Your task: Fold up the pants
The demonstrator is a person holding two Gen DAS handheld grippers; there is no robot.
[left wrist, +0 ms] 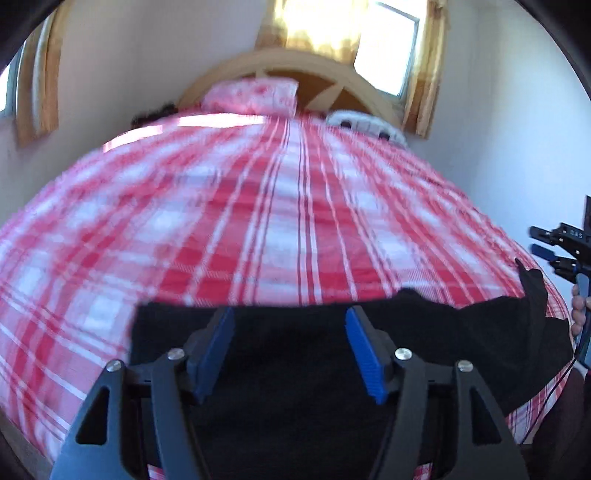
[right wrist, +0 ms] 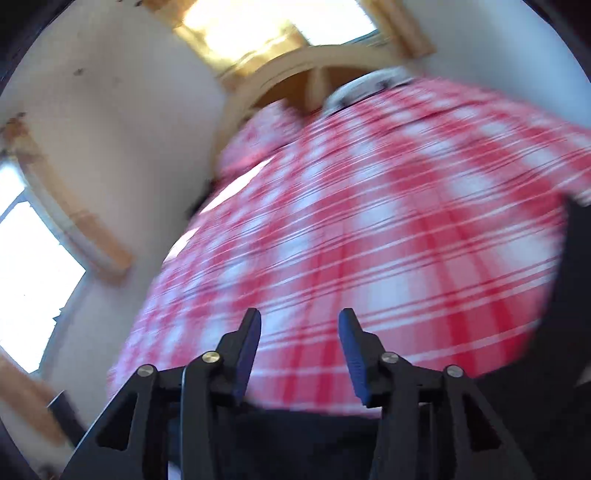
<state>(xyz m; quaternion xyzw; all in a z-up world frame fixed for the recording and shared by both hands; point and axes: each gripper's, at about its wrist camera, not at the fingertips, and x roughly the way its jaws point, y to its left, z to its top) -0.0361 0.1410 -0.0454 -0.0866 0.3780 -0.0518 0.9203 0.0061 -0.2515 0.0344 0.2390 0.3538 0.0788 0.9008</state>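
Note:
The black pants lie on the near edge of a bed with a red and white plaid cover. My left gripper is open and empty just above the pants' far edge. My right gripper is open and empty over the plaid cover, with dark cloth below its fingers; that view is blurred. The right gripper also shows at the right edge of the left wrist view, beyond a raised corner of the pants.
A pink pillow and a white object lie at the head of the bed by a wooden headboard. Windows with yellow curtains are behind. White walls flank the bed.

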